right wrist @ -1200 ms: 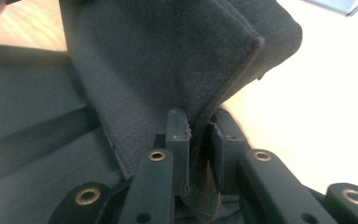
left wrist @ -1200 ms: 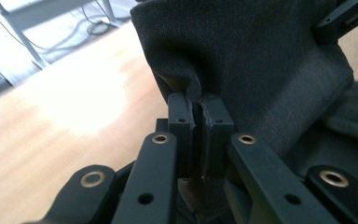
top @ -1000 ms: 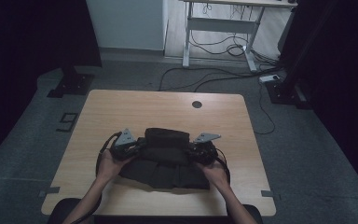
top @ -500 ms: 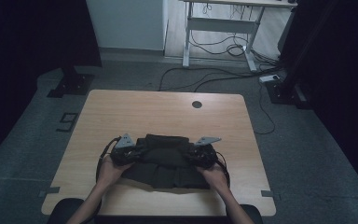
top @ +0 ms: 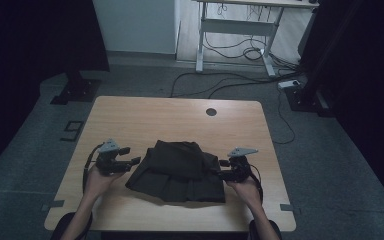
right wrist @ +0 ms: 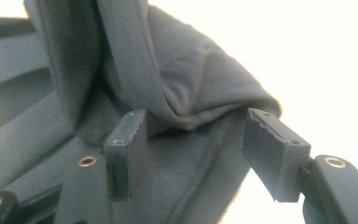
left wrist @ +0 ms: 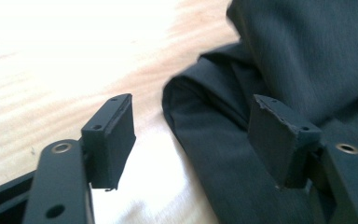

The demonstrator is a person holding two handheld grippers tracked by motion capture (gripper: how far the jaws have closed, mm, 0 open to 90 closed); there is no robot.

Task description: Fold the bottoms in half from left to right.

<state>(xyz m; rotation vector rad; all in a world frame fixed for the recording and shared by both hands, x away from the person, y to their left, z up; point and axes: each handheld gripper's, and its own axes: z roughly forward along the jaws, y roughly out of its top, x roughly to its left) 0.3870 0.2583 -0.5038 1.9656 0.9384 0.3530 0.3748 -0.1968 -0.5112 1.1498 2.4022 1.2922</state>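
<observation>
A dark folded garment (top: 177,170) lies on the near half of the wooden table (top: 180,120). My left gripper (top: 133,162) is at its left edge and my right gripper (top: 222,169) at its right edge, each held in a hand. In the left gripper view the left gripper (left wrist: 193,109) stands open, with a folded hem of the garment (left wrist: 298,51) lying between the jaws and no pad pressing on it. The right gripper (right wrist: 200,119) is likewise open over a bunched fold of the garment (right wrist: 168,70). Both pairs of jaws have just been opening.
A round cable hole (top: 211,112) sits near the table's far edge. Bare wood lies beyond and beside the garment. On the floor behind are a white desk frame (top: 240,30), loose cables (top: 230,85) and dark stand feet (top: 75,92).
Both grippers have gone from shut on the garment's top corners to open and have drawn outward, left to the left and right to the right. The garment now lies loose.
</observation>
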